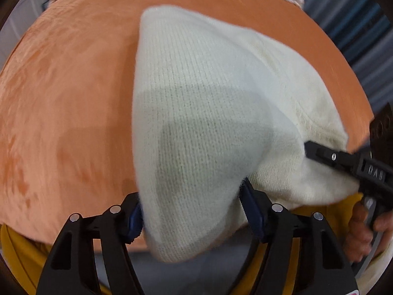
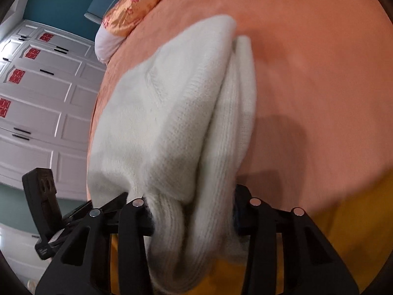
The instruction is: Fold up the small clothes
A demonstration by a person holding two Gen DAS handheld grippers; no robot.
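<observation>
A cream knitted garment lies partly on an orange bed cover, and its near end is lifted off it. My left gripper is shut on one bunched edge, the knit filling the gap between the blue pads. The right gripper comes in from the right and bites the same garment at its corner. In the right wrist view, my right gripper is shut on a thick ribbed fold of the garment. The left gripper's body shows beside it at the left.
The orange bed cover spreads wide around the garment. A floral satin pillow and a white pillow lie at the bed's far end. White wardrobe doors stand to the left. Yellow cloth hangs near the bed's front edge.
</observation>
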